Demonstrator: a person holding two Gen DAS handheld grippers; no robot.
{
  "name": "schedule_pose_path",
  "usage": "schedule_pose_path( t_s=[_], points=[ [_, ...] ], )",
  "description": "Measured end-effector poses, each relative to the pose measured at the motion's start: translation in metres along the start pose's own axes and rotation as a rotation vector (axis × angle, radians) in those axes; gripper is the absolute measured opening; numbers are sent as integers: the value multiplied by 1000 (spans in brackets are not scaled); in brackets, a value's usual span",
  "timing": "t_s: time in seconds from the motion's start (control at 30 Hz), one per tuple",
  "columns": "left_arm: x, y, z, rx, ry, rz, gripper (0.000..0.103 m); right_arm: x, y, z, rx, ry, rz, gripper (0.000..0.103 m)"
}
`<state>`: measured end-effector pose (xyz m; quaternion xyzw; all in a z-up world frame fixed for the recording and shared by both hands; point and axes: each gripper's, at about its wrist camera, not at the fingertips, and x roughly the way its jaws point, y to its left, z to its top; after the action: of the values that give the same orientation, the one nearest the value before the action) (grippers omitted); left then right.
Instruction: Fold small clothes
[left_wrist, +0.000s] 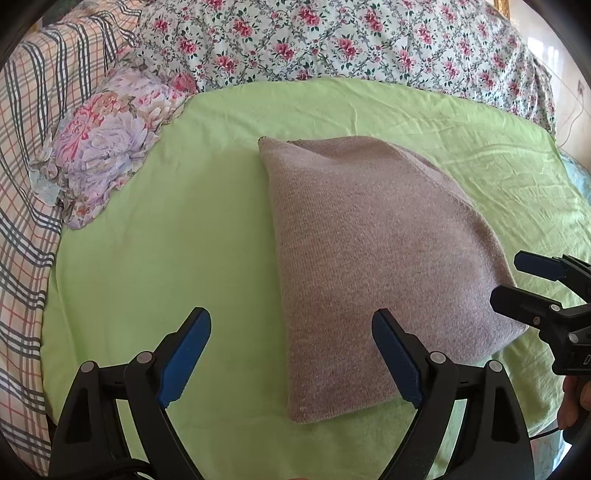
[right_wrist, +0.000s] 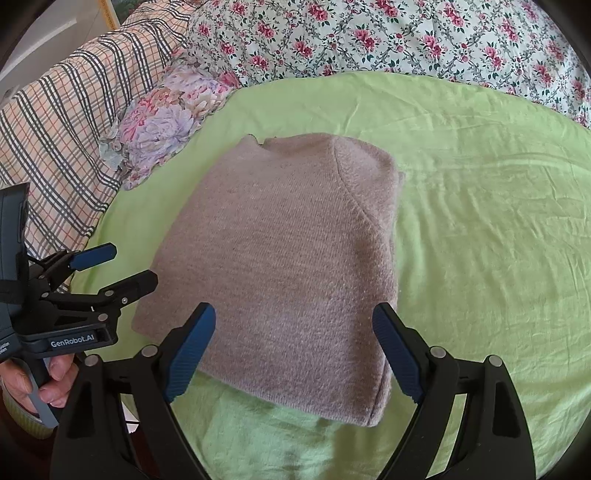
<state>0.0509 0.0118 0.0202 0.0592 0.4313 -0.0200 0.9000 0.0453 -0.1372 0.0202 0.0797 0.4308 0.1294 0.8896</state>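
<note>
Our right tongs (right_wrist: 293, 354) hang wide and empty over the folded sweater's (right_wrist: 288, 266) near edge; the left tongs (left_wrist: 291, 354), equally wide, sit off its left side.

Bright soft daylight, faint shadows, sharp centre, fisheye bending, dark vignetted corners

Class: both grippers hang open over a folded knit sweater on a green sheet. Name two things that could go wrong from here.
1. The sweater is thick and layered; fingers closing on its near edge may catch only the top layer and undo the fold.
2. The green sheet is loose and wrinkled; a low pinch could grab it too.
</note>
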Motion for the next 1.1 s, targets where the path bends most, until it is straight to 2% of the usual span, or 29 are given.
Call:
schedule_pose_path(
  t_s=[1.1],
  points=[
    [-14, -11, -6, -3, -47, -21, 90, 3, 0, -3, 3, -29, 5, 87]
  ],
)
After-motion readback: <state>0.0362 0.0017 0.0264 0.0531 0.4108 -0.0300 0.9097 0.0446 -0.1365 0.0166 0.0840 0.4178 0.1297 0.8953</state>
